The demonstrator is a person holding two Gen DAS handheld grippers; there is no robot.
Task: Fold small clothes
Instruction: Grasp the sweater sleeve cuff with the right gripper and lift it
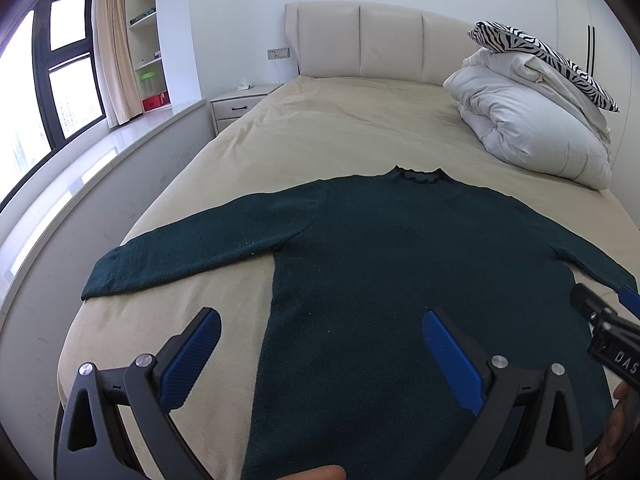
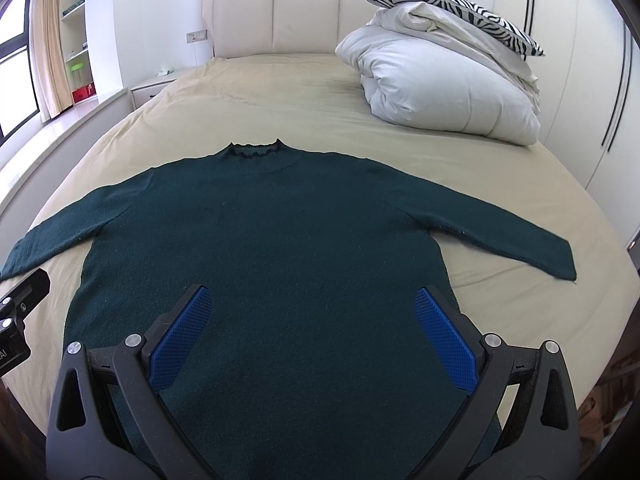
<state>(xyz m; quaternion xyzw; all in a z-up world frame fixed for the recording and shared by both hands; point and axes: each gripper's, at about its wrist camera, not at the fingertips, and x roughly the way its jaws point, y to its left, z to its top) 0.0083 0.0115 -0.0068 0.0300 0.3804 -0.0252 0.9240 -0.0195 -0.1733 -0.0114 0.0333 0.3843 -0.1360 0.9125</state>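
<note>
A dark green long-sleeved sweater [image 1: 400, 248] lies flat on the beige bed [image 1: 320, 132], collar toward the headboard, both sleeves spread sideways. It also shows in the right wrist view [image 2: 280, 240]. My left gripper [image 1: 320, 332] is open and empty, hovering over the sweater's lower left edge. My right gripper [image 2: 314, 312] is open and empty over the sweater's lower middle. Part of the right gripper [image 1: 608, 332] shows at the right edge of the left wrist view.
A folded white duvet [image 2: 444, 88] with a zebra-striped pillow [image 2: 444, 4] on top sits at the bed's far right corner. A padded headboard [image 2: 272, 16] is at the back. A white nightstand [image 1: 240, 104], a window ledge and shelves stand left of the bed.
</note>
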